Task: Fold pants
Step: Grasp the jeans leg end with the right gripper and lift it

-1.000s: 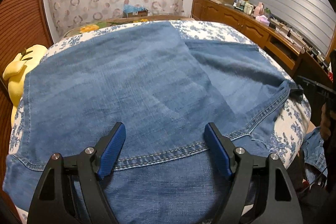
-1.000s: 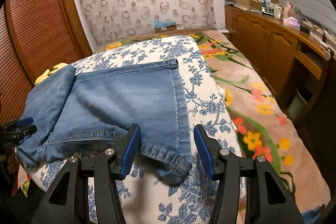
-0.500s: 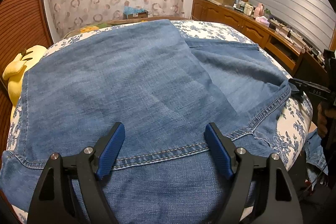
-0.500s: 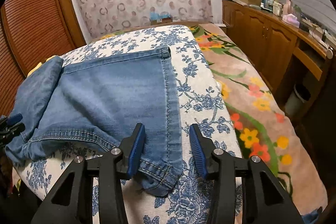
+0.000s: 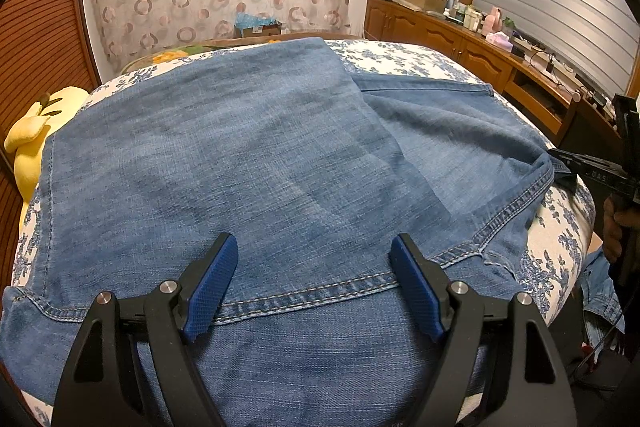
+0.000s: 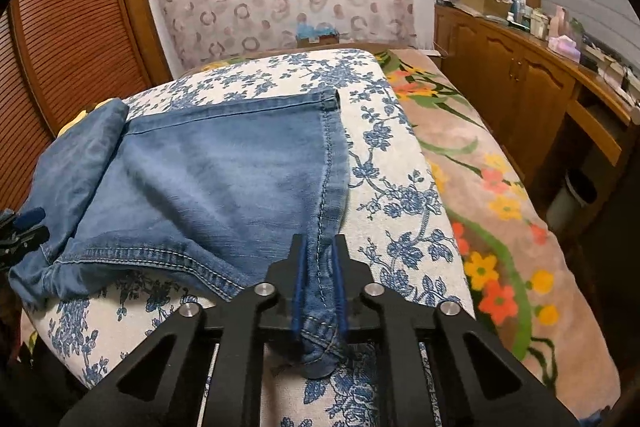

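Right gripper [image 6: 320,281]: jaws closing on the near hem corner of the jeans [image 6: 224,187]; denim is bunched between the blue pads, so the corner looks gripped. Left gripper [image 5: 314,283]: jaws wide apart, hovering over the stitched seam near the waistband, nothing pinched.

Jeans lie spread on the floral bedcover [image 6: 400,195], one leg laid toward the far edge, hem seam running back from the right gripper. Seen from the left wrist, the denim fills most of the bed top; a yellow plush [image 5: 30,143] sits at the bed's left edge.

Step in hand, as judged: securing the grasp for a first fold.

Next move likely calls for the left jaws to drop and pinch the seam, then both hands lifting together to keep the edge straight. Risk: only one layer caught.
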